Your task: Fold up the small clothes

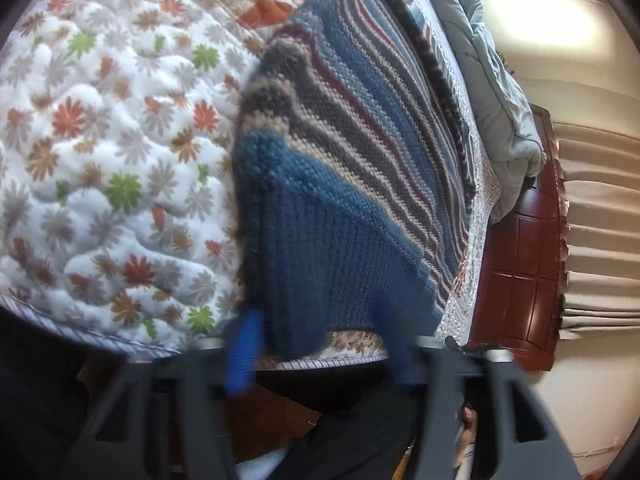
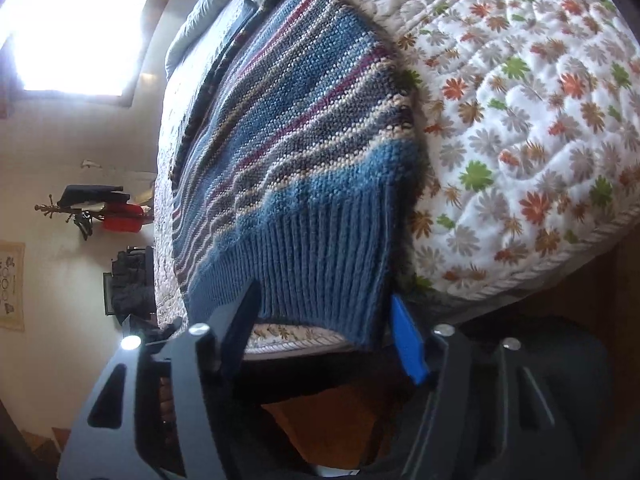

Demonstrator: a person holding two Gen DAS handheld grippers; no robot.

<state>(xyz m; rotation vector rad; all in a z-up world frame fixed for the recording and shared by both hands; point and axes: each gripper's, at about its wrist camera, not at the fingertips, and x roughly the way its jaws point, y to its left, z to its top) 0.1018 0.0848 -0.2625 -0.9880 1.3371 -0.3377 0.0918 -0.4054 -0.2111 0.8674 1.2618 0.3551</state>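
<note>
A striped knit sweater (image 1: 340, 152), blue with grey, tan and maroon bands, lies flat on a flower-print quilt (image 1: 100, 140). Its blue ribbed hem (image 1: 340, 272) reaches the quilt's near edge. My left gripper (image 1: 320, 340) is open, its blue fingers (image 1: 244, 344) on either side of one hem corner, not closed on it. In the right wrist view the same sweater (image 2: 288, 128) shows with its ribbed hem (image 2: 320, 264). My right gripper (image 2: 324, 332) is open, its blue fingers (image 2: 406, 336) straddling the other hem corner.
The quilt (image 2: 520, 120) covers a bed; its edge (image 2: 500, 284) drops off just before the grippers. A grey-blue duvet (image 1: 492, 80) is bunched at the far end. A dark wood headboard (image 1: 520, 248), curtains (image 1: 600, 200), a bright window (image 2: 80, 28) and a coat rack (image 2: 96, 208) stand beyond.
</note>
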